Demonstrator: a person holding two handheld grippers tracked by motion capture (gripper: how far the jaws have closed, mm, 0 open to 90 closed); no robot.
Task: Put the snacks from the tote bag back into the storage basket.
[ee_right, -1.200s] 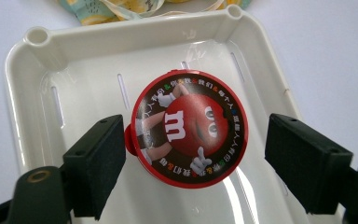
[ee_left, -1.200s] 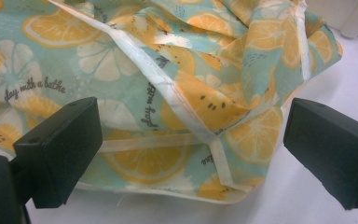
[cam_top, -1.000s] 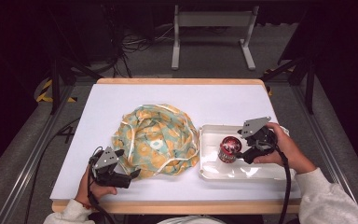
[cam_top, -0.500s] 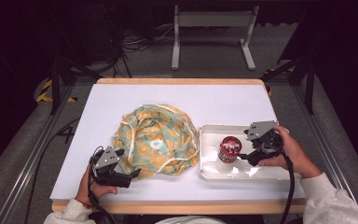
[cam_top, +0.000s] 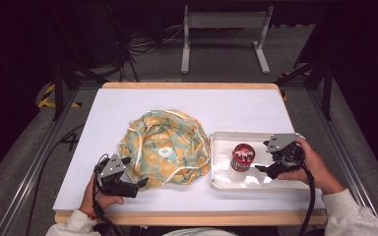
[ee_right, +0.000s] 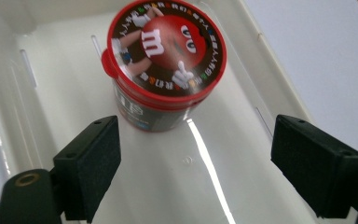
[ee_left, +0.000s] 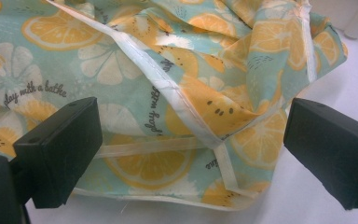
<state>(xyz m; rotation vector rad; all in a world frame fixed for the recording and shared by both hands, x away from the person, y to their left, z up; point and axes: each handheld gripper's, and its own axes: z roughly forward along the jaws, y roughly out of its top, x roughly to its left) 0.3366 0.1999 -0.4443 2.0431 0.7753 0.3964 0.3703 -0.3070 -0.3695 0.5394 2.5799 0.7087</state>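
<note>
High view: a citrus-print fabric bag (cam_top: 165, 147) is seen crumpled on the white table (cam_top: 236, 108), beside a white tray (cam_top: 275, 179) in which a red-lidded candy tub (cam_top: 242, 156) stands upright. The left gripper (cam_top: 137, 183) is held at the bag's near edge; the right gripper (cam_top: 262, 168) is held inside the tray, just beside the tub.

Left gripper view: the jaws are spread wide, with the bag's cream-trimmed hem (ee_left: 177, 100) between them, ungripped.

Right gripper view: the jaws stand apart, short of the tub (ee_right: 165, 65). Nothing is judged grasped yet; all the handling remains.
</note>
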